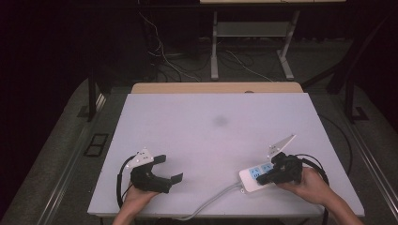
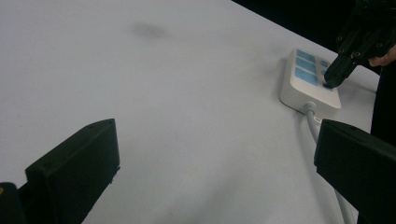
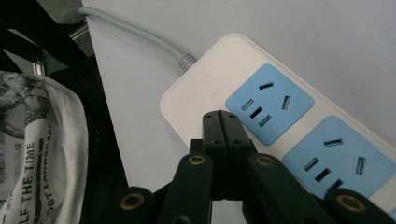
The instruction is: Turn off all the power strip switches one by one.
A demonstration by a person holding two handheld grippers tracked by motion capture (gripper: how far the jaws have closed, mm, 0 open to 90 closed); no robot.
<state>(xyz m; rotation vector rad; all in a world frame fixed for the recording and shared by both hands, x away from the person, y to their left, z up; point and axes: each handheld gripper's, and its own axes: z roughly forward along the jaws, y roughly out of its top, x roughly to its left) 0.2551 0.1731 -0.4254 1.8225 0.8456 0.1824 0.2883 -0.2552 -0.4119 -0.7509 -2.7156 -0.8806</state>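
Observation:
A white power strip (image 1: 249, 181) with blue socket faces lies at the table's front right, and its grey cable (image 1: 211, 200) runs off the front edge. My right gripper (image 1: 264, 177) is shut with nothing between its jaws. Its closed tips rest on the strip's top. In the right gripper view the right gripper (image 3: 220, 116) points at the plain white end of the power strip (image 3: 205, 88), beside the first blue socket. My left gripper (image 1: 169, 168) lies at the front left, open and empty. From the left gripper (image 2: 217, 133) the power strip (image 2: 302, 79) shows far right, with the right gripper (image 2: 332, 78) on it.
The white tabletop (image 1: 211, 131) has a faint dark smudge (image 1: 219, 121) at its middle. Behind it runs a wooden desk edge (image 1: 216, 87), with metal legs and loose cables on the floor beyond. Printed cloth (image 3: 42, 154) hangs past the table's edge in the right gripper view.

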